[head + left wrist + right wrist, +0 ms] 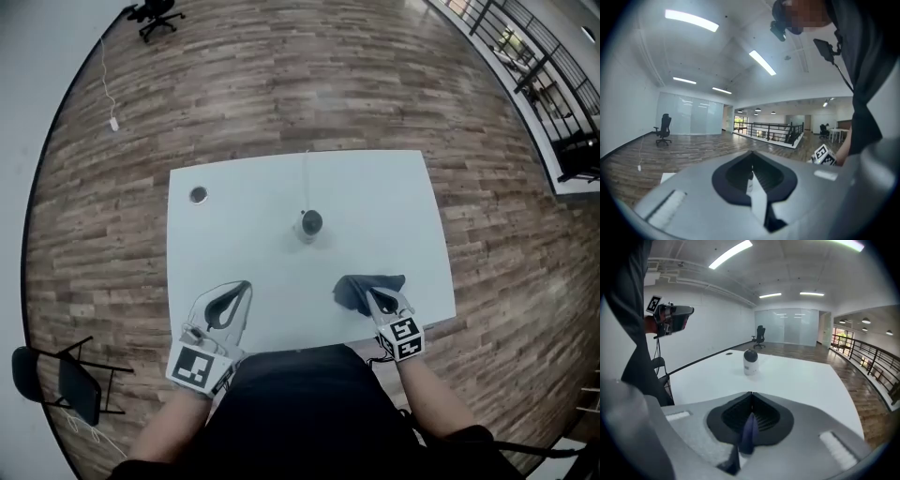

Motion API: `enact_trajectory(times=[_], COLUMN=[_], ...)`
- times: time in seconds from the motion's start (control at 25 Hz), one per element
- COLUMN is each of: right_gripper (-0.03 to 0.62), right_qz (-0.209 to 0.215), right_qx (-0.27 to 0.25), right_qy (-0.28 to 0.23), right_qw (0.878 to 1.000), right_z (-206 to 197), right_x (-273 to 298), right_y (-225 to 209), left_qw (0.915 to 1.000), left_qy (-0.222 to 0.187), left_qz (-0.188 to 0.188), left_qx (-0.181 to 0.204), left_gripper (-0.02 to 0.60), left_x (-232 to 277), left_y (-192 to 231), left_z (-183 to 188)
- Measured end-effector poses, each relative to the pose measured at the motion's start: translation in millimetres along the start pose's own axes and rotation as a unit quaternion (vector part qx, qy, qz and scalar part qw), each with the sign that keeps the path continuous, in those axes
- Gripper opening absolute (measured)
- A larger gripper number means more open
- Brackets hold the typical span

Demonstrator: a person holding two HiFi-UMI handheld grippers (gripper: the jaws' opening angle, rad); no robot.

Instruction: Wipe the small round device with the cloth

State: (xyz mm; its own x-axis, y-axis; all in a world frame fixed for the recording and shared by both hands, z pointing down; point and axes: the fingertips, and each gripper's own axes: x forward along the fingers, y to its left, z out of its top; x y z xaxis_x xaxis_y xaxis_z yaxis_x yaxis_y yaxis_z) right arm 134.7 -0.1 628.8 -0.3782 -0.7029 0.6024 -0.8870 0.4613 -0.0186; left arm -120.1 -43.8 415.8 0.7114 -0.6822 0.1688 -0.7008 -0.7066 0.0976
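The small round device (pixel 310 225), white with a dark top, stands upright near the middle of the white table (pixel 394 206), and a thin cable runs from it toward the far edge. A dark blue cloth (pixel 352 291) is bunched on the table near the front right, with my right gripper (pixel 372 298) shut on it. In the right gripper view a blue fold of cloth (pixel 750 431) sits between the closed jaws, and the device (pixel 750 361) is straight ahead, well apart from them. My left gripper (pixel 245 288) hovers at the front left, shut and empty.
A small dark round disc (pixel 198 195) lies near the table's far left corner. A black folding chair (pixel 66 380) stands on the wooden floor at the lower left. An office chair (pixel 155 14) and a railing (pixel 548 66) are far off.
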Motion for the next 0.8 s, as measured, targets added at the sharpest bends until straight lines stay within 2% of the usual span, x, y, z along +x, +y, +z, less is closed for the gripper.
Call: enact_trajectory(times=[0.16, 0.24, 0.36, 0.6, 0.8], right_gripper=[0.003, 0.100, 0.155, 0.214, 0.263], right_qz=[0.006, 0.007, 0.012, 0.040, 0.029], right_qx=[-0.015, -0.027, -0.056, -0.082, -0.047], right_qy=[0.028, 0.047, 0.064, 0.090, 0.077], right_qw=[0.999, 0.998, 0.996, 0.992, 0.995], right_z=[-17.4, -27.6, -37.8, -52.8, -49.9], right_x=[12.1, 16.2, 23.7, 31.7, 41.0], right_y=[-9.0, -9.4, -9.0, -6.9, -11.1], left_qw=[0.9997, 0.9989, 0.9987, 0.9989, 0.9987], left_qy=[0.008, 0.027, 0.030, 0.023, 0.033], left_qz=[0.019, 0.032, 0.030, 0.023, 0.025], left_qx=[0.009, 0.023, 0.027, 0.034, 0.029], left_gripper=[0.003, 0.003, 0.003, 0.003, 0.003], left_x=[-11.9, -15.5, -13.6, -6.5, -0.4], left_y=[13.7, 21.3, 19.9, 17.4, 18.2], left_z=[-3.3, -12.0, -12.4, -12.9, -16.0])
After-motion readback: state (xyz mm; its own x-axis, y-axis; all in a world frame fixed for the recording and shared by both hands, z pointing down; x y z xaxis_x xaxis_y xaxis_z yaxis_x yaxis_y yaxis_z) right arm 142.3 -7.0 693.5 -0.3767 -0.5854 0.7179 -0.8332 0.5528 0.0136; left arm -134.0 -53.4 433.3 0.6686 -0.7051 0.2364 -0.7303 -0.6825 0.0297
